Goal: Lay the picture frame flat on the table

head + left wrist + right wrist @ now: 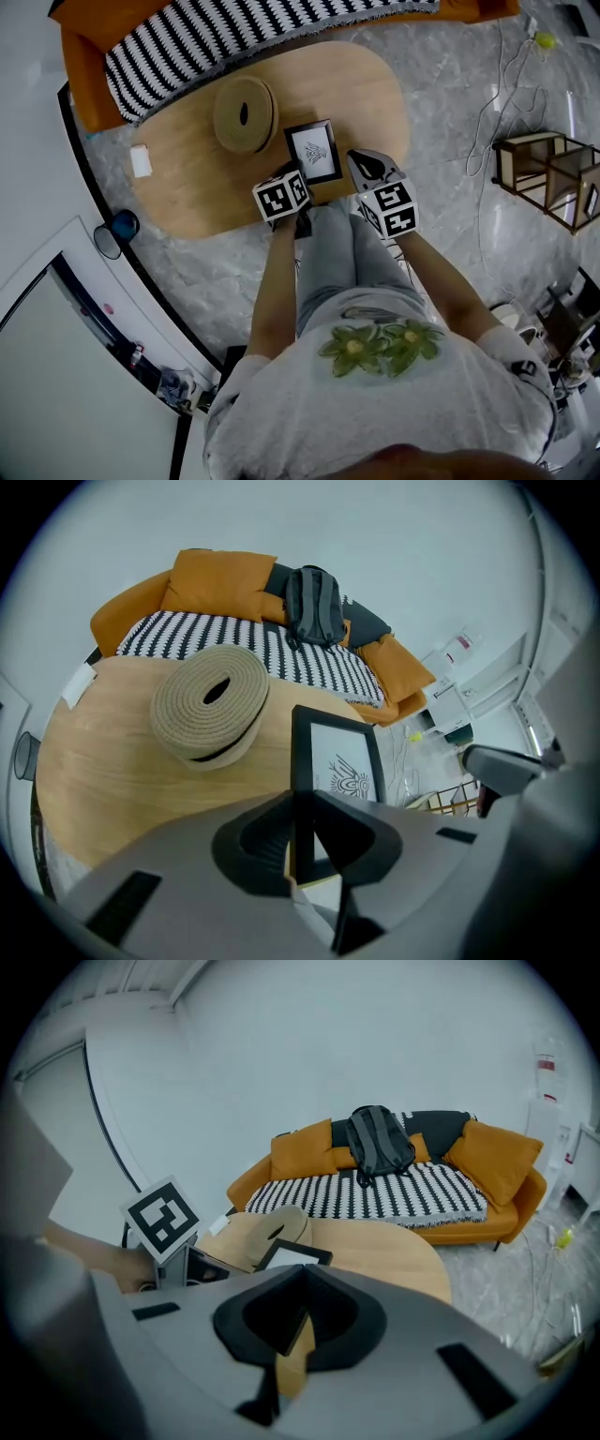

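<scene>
Picture frame [313, 150]: pinched by the left gripper's [298, 797] fingers [258, 841].
Right gripper [302, 1274]: fingers together, empty.
Risk: one-edge pinch could've slipped, frame slapping the worktop [187, 187] toward twelve o'clock.

living room: orange sofa [84, 80], oval wooden coffee table [187, 197], marble floor [450, 103]

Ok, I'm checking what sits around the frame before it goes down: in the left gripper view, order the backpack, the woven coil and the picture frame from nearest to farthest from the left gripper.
1. The picture frame: its edge is gripped in the left gripper.
2. The woven coil: on the table, beyond and to the left.
3. The backpack: on the sofa at the back.
</scene>
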Tool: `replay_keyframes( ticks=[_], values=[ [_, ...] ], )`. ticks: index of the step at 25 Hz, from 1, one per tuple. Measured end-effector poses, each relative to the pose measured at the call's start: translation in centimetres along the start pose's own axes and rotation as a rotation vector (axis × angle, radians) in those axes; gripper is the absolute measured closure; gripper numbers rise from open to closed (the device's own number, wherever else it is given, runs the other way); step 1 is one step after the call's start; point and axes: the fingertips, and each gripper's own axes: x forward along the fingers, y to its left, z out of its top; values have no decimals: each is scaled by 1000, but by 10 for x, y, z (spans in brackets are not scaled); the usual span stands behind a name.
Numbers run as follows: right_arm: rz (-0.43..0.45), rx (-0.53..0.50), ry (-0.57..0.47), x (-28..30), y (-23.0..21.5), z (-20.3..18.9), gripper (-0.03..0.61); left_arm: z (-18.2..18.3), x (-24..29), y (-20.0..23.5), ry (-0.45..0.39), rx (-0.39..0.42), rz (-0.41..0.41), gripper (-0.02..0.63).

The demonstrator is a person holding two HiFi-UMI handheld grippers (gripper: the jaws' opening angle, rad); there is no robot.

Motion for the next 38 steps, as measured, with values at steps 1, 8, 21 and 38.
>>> replay_keyframes(
  ticks=[1, 8, 21, 38],
  values=[
    [2, 0, 2, 2, 1, -1, 572, -1, 2, 1, 0, -2, 0, 534],
    [0, 15, 16, 19, -4, -11, 571, -5, 22, 13, 5, -19, 2, 534],
    [-19, 40, 35, 40, -24, -26, 572, -6, 54, 24, -7, -14, -4, 534],
    [-17, 67, 68, 62, -38, -52, 572, -24, 91, 46, 28, -12, 22, 533]
  ],
)
